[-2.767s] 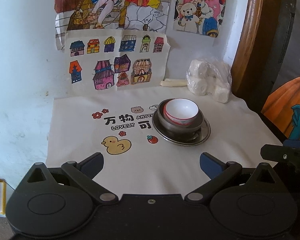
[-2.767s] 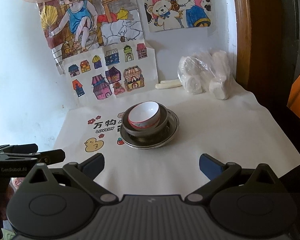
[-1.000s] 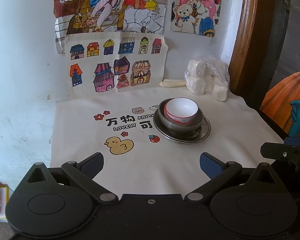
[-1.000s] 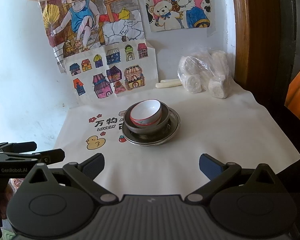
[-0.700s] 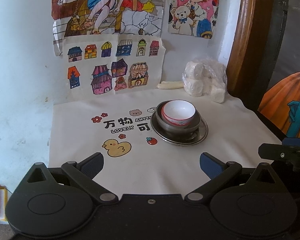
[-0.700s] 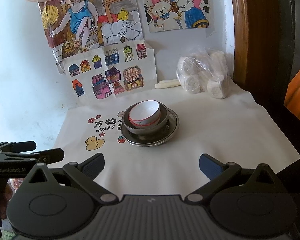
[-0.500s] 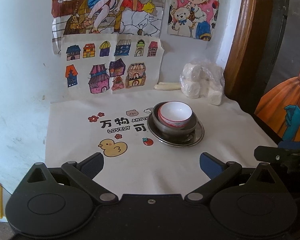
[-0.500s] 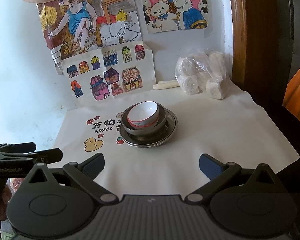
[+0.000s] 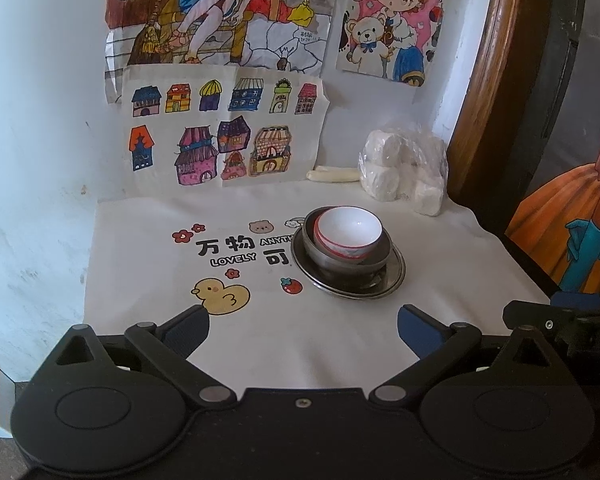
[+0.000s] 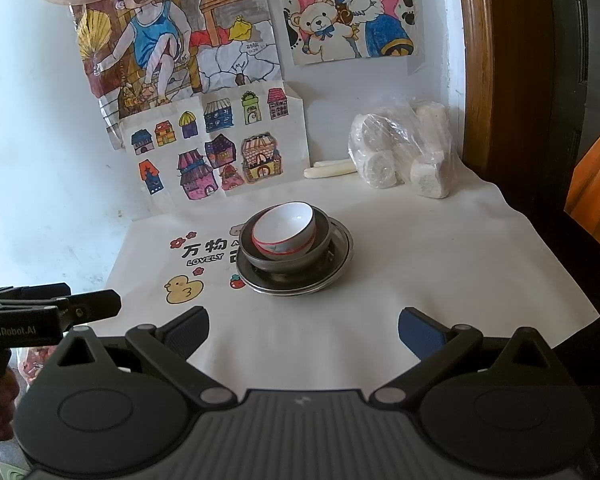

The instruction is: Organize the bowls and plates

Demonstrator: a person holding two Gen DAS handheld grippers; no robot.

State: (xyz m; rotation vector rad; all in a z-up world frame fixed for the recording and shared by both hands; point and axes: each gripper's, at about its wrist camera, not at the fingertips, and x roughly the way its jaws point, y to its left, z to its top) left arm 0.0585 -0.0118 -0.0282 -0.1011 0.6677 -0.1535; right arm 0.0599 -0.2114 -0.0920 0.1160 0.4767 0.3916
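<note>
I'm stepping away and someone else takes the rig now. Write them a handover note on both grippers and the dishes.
Left hand-held gripper: open, empty, held back at the near edge of the cloth.
Right hand-held gripper: open, empty, also short of the dishes.
Dishes: the white bowl sits tilted inside the grey metal bowl, which rests on the metal plate, mid-cloth.
Done: all three are nested in one stack.
Left: likely nothing but straightening the white bowl, if wanted. Neither gripper touches the stack.
Bagged rolls stand at the back right, apart from it.
</note>
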